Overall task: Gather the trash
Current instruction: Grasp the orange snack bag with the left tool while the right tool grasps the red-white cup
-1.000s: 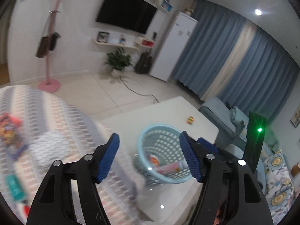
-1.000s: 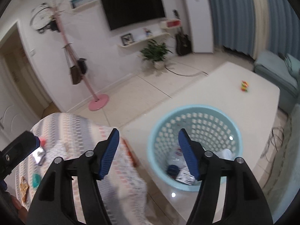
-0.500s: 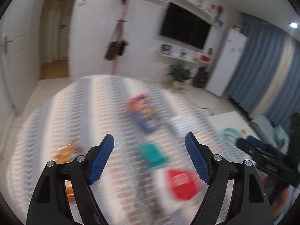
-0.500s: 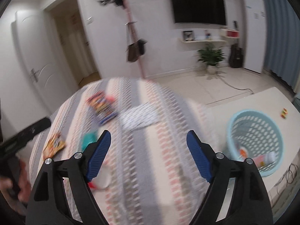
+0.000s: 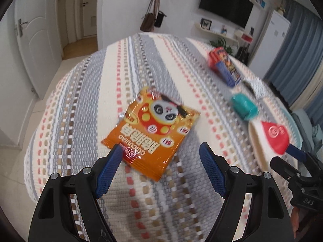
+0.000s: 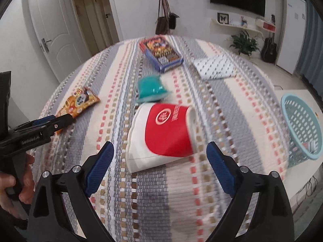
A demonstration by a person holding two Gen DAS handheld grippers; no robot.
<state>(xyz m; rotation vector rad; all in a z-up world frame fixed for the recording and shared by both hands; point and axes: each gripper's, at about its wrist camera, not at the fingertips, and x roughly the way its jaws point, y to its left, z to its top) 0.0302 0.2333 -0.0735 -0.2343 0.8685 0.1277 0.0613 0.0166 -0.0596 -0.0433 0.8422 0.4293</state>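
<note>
An orange snack packet (image 5: 151, 129) with a panda print lies flat on the striped woven cloth (image 5: 97, 84). My left gripper (image 5: 161, 153) hovers over the packet's near edge, open, its pads clear of the foil. A red and white paper cup (image 6: 167, 129) lies on its side in the right wrist view. My right gripper (image 6: 160, 148) is just short of the cup with its jaws opening wide; the cup's near side sits between the fingertips, untouched. A light blue trash basket (image 6: 302, 125) with some litter inside stands at the far right.
A crumpled teal cup (image 6: 151, 88) lies just beyond the paper cup. Farther back are a red and blue box (image 6: 161, 52) and a white dotted pack (image 6: 215, 67). A hand (image 6: 12, 181) holds the left gripper. The cloth drops away at its left edge.
Both views swung away from the basket on the white table to the striped cloth with the litter. Both grippers dropped closer to it and their jaws spread wider.
</note>
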